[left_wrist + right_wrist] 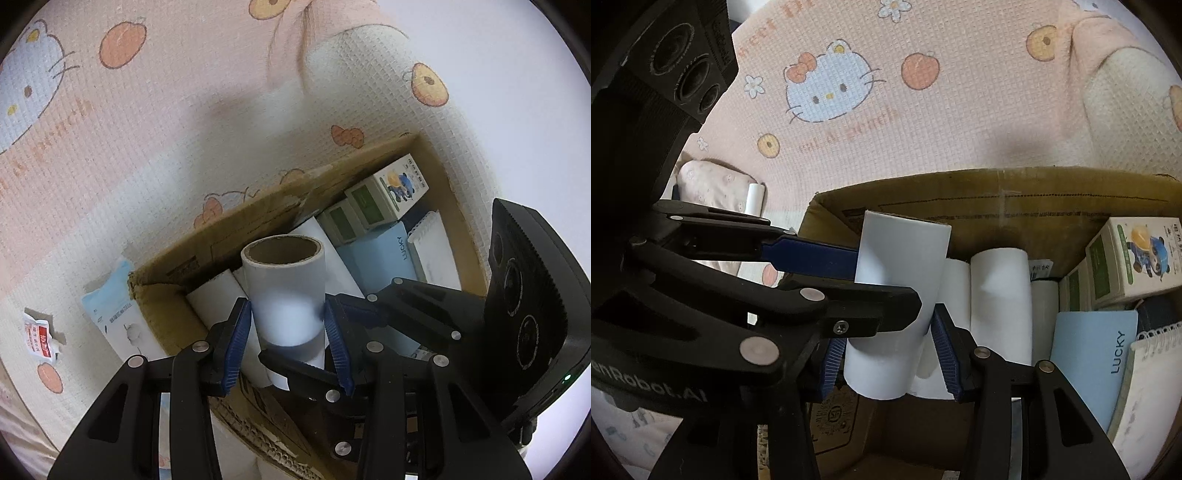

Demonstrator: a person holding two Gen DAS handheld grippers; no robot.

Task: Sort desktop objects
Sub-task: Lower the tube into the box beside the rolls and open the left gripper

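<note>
A white paper roll with a cardboard core (286, 295) stands upright over the open cardboard box (236, 225). My left gripper (288, 332) is shut on its middle. My right gripper (890, 354) closes on the same roll (897, 280) lower down; its blue pads (945, 354) sit against the roll's bottom end. The left gripper's blue pad (809, 256) shows touching the roll in the right wrist view. Other white rolls (1001, 291) lie in the box (997, 195).
The box also holds green-and-white cartons (388, 192), a light blue "LUCKY" booklet (1089, 354) and a spiral notepad (432, 251). A blue-white packet (118, 317) and a red sachet (38, 336) lie left of the box on the pink cat-print cloth (923, 129).
</note>
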